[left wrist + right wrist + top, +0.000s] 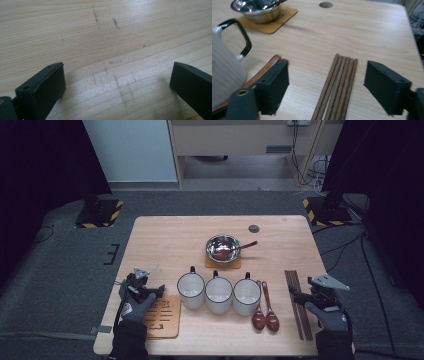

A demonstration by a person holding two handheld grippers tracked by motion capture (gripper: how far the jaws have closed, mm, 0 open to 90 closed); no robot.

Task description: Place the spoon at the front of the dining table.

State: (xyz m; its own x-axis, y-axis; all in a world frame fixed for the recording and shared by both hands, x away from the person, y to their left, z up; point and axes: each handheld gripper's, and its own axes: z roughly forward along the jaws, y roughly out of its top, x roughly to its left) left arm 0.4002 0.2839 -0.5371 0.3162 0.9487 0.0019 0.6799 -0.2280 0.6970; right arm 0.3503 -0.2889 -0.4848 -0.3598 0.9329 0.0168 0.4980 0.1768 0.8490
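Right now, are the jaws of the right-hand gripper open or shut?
Open. The right gripper has its two black jaws standing wide apart, with the bundle of chopsticks lying on the table between them, untouched.

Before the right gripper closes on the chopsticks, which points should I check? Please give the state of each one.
1. Right gripper jaws open: ok.
2. Chopsticks lie between the jaws, bundled side by side: ok.
3. Jaws low enough to grip them: cannot tell.
4. Spoons and the nearest mug outside the jaws: ok, though one spoon handle lies close beside the left jaw.
5. Left gripper open over bare table, holding nothing: ok.
6. Bowl on its coaster, far from the chopsticks: ok.
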